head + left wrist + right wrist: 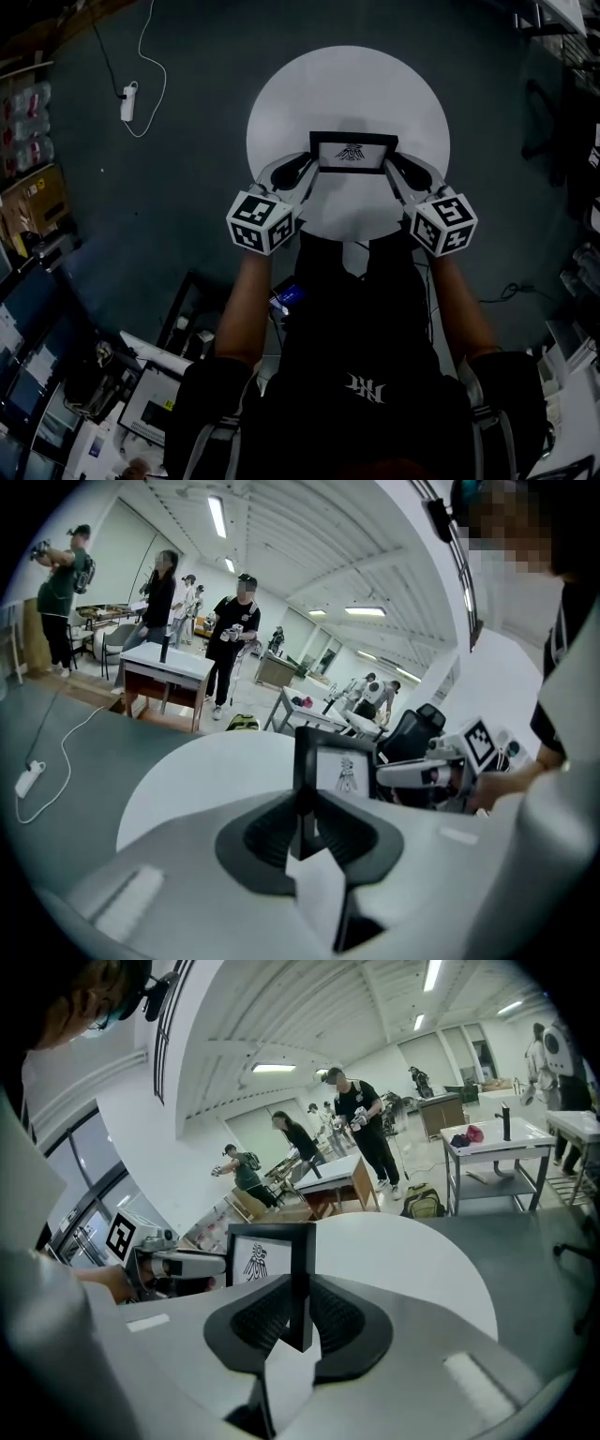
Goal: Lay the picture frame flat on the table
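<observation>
**One Frame, Two Grippers, Clamped Upright Over a Round Bench**

Far left on the dark floor [141, 206] lies one white power strip [127, 101], its cable looping away.

Next comes the left gripper [302, 172]. It carries a marker cube [262, 221] printed with black-and-white squares. Its jaws are closed tight on the left side edge of the single picture frame [352, 153]. In the left gripper view the black moulding is pinched between the ribbed pads.

The frame is black with a white mat and a small dark bird-like figure printed in the middle (no caption or lettering on it can be read). It stands upright, or nearly so, in landscape format. Its long axis runs left to right across the near part of the one round white bench [281, 103], and its face is turned toward the person. Each gripper's body covers the frame's bottom edge in its own view, so I cannot tell whether that edge touches the bench or hangs just above it.

To the right, the right gripper [400, 172], with the second marker cube [444, 223], mirrors the first. Its jaws are clamped on the frame's right side edge, with the moulding between the pads.

Below, the person's black shirt [365, 387] bears one white emblem of stylised letters, too small to read with confidence.
</observation>
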